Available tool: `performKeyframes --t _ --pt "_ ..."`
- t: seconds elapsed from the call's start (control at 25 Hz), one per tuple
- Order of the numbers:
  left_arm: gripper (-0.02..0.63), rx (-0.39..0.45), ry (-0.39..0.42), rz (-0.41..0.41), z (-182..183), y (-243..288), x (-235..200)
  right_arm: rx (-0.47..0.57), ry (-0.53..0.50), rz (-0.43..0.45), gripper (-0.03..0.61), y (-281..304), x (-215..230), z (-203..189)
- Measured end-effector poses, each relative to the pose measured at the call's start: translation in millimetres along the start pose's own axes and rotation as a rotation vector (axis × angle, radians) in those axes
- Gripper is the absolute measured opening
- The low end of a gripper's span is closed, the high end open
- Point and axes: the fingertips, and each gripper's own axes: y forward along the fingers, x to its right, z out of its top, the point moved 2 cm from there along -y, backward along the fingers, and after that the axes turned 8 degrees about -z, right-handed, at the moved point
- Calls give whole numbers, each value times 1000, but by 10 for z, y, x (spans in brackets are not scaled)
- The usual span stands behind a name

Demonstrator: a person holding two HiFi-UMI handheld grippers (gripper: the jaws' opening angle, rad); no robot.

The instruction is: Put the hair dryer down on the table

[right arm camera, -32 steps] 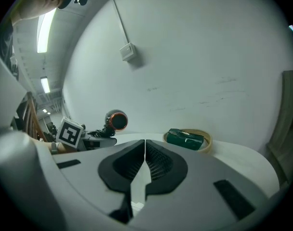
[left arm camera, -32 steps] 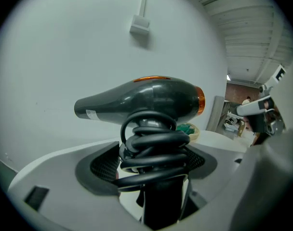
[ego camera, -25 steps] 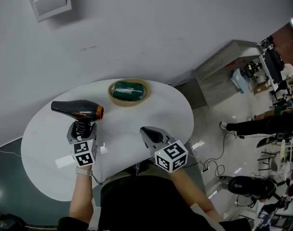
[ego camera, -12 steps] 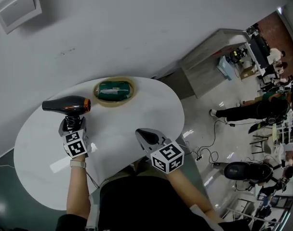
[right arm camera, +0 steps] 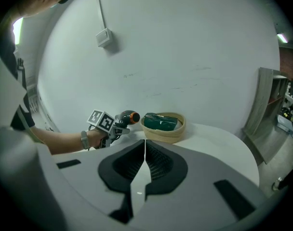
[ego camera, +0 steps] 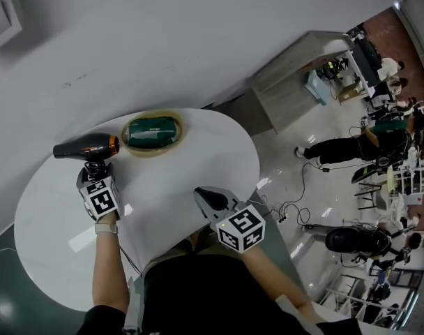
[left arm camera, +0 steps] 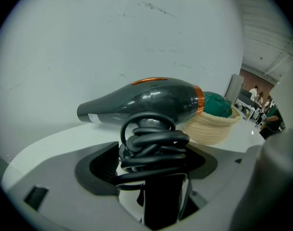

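Charcoal-grey plastic with a copper-orange ring, the hair dryer (ego camera: 86, 147) stands handle-down at about 10 o'clock on the round white surface (ego camera: 205, 152). Its barrel lies level, and its handle, wrapped in a coiled black cord (left arm camera: 153, 146), is clamped in the left gripper (ego camera: 92, 173). Whether the handle's foot touches the surface cannot be told. Just beside the dryer's ringed end, at 12 o'clock, sits a woven straw-coloured basket (ego camera: 153, 153) holding a dark green packet (ego camera: 150, 130). The right gripper (ego camera: 203, 195) hangs near 5 o'clock with nothing in it, its ribbed black pads pressed together. A matt pale-grey wall with a square white box (right arm camera: 104, 37) backs the smooth, glossy surface. A shiny floor and distant people show toward 3 o'clock.
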Motion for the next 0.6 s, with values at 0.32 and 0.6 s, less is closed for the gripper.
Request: performKeyframes --t 0.32,0.6 --pt "390 -46 -11 48 2 255 -10 -24 32 -42 18 -51 194 -96" --pt "391 -82 -12 74 -107 419 -44 -31 46 -60 18 -68 277 -191"
